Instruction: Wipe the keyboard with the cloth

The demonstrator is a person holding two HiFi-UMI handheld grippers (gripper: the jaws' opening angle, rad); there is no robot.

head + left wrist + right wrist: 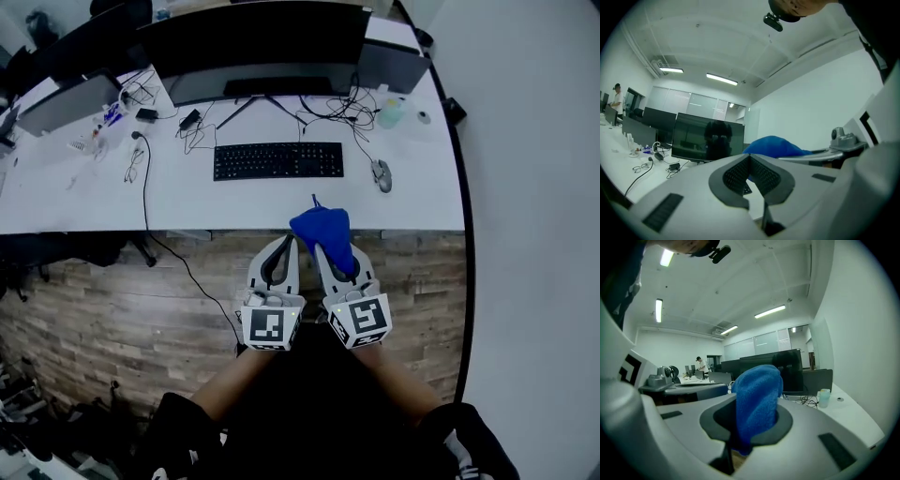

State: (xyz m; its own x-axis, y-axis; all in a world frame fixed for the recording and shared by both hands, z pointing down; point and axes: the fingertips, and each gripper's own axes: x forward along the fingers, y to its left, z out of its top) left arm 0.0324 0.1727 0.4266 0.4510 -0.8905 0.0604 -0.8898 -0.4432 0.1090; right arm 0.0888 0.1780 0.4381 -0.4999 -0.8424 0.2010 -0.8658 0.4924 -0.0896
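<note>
A black keyboard lies on the white desk, in front of the monitor. My right gripper is shut on a bunched blue cloth, held in the air just off the desk's near edge; the right gripper view has the cloth filling the jaws. My left gripper hangs beside it, shut with nothing between its pads. The cloth shows to the right in the left gripper view. Both grippers are well short of the keyboard.
A wide dark monitor stands behind the keyboard. A mouse lies right of it, a small bottle farther back. Cables, glasses and small items crowd the desk's left. A wood-look panel faces the desk front.
</note>
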